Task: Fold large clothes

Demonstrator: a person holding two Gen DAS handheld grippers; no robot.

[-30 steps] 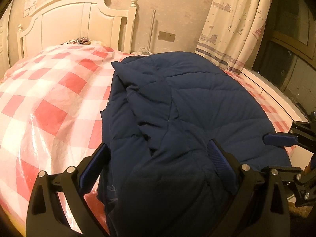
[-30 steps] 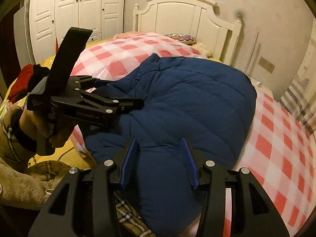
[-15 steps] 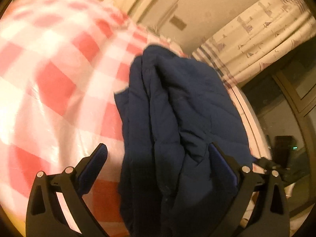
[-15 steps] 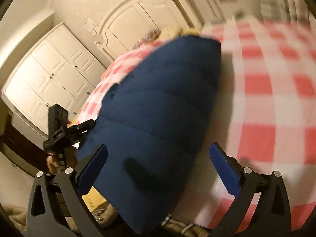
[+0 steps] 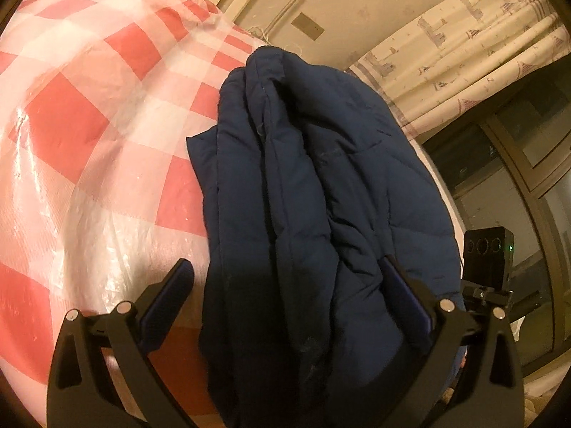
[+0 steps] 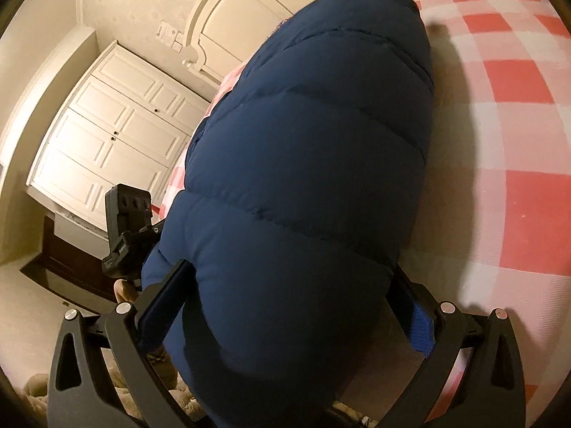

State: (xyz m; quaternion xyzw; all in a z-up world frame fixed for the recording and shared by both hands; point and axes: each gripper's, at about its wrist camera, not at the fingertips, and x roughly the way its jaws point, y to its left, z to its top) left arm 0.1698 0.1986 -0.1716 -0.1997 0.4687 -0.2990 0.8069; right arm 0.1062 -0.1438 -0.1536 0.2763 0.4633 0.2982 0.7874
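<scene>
Garment: dark navy quilted down jacket (image 5: pixel 314 214), folded into a long narrow bundle on the bed; it runs from the bottom centre to the upper centre of both wrist views.
Bed surface: red-and-white checked bed cover under clear plastic film (image 5: pixel 89 135), at the left of the left wrist view and the right of the right wrist view.
Change: a second ago the right gripper (image 6: pixel 289 321) stood partly closed over a wider, flatter jacket; its fingers (image 6: pixel 160 306) are now spread fully. Both views have rolled and moved nearer the jacket's near end.
Left gripper (image 5: pixel 285 299): fingers released and wide; the bundle's near end lies between them.
Right gripper state: released; the padded bulk fills the gap, pressure not evident.
Task meaning: lengthwise fold appears laid; a crosswise fold of the near end is probably next.
Hidden: near hem cut off at the bottom edge; sleeves and far collar concealed by folds; pad contact on the right-hand fingers unclear.
</scene>
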